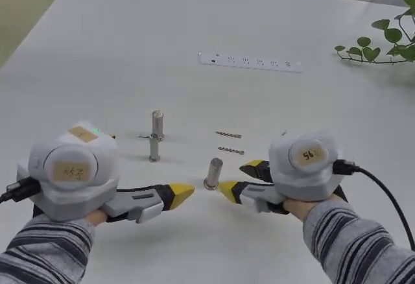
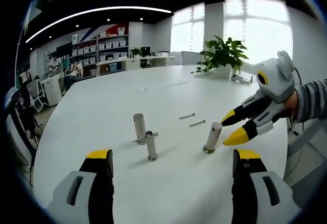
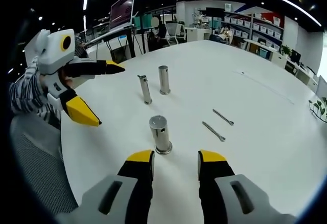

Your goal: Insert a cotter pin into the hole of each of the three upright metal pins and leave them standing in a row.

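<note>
Left tongs (image 2: pixel 173 157): black jaws with yellow tips on a pale grey plastic body, spread wide, gripping nothing
Right tongs (image 3: pixel 176 157): same build, jaws parted less far, nothing between them, tips aimed at the nearest pin
Striped grey sleeves (image 1: pixel 353 245): knitted cuffs behind both tongs
Nearest silver metal pin (image 3: pixel 160 133): smooth bright cylinder on a flared foot, with an empty cross hole near the top; it stands upright just ahead of the right tongs without touching them, and in the head view it sits between the two sets of tips
Middle silver metal pin (image 1: pixel 154 148): same shape, upright, further off on the left
Thin wire cotter pin (image 1: pixel 144 136): looped head level with the middle pin's top, seemingly through its hole
Far silver metal pin (image 1: pixel 157 124): upright, just behind the middle one
Two loose cotter pins (image 1: pixel 228 134): slim grey wire, lying flat side by side, right of the far pins
White worktop (image 1: pixel 130 50): matt, plain, broad
White power strip (image 1: pixel 249 61): long, flat, well beyond the pins
Green leafy plant (image 1: pixel 389 41): trailing at the worktop's far right edge
Room: open office with storage shelves, large windows and ceiling lights
</note>
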Demonstrator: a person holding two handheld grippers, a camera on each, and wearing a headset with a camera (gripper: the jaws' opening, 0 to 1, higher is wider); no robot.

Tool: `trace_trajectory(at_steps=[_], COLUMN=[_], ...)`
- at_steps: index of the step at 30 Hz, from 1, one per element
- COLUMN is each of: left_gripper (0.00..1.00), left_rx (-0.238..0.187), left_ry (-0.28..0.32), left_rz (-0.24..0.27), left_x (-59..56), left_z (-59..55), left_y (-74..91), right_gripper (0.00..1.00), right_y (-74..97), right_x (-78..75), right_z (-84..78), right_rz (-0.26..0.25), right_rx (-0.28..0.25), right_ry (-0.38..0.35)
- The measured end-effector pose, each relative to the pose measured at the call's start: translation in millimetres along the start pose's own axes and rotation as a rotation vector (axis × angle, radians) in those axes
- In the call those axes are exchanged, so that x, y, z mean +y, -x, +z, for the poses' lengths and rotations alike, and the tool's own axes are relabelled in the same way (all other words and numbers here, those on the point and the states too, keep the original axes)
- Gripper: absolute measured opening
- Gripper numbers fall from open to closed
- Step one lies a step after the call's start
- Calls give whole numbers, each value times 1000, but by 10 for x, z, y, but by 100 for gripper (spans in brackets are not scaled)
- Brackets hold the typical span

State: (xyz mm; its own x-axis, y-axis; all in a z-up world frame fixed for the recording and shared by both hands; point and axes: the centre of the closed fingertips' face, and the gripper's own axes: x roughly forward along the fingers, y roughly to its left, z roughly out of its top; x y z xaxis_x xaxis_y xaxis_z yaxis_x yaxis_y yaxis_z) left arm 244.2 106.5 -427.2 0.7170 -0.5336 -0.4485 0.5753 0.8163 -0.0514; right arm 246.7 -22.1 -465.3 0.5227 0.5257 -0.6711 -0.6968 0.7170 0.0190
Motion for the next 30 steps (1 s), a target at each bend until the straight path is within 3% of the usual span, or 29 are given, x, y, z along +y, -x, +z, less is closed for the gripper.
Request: trace_trajectory(at_steps=[3, 14, 30], left_gripper=[96, 96, 94], left_rx=[0, 8, 26], left_ry=[-3, -9, -5], left_rz=[-6, -26, -23], left_x=[-18, -82, -51], left_z=[1, -1, -47], left_y=[-9, -24, -24], right_gripper=[30, 28, 22], right_y=[3, -120, -397], right_x=[-76, -425, -492], right_z=[46, 105, 78], right_rz=[28, 29, 81], right_rx=[3, 71, 207], right_ry=[-6, 10, 125])
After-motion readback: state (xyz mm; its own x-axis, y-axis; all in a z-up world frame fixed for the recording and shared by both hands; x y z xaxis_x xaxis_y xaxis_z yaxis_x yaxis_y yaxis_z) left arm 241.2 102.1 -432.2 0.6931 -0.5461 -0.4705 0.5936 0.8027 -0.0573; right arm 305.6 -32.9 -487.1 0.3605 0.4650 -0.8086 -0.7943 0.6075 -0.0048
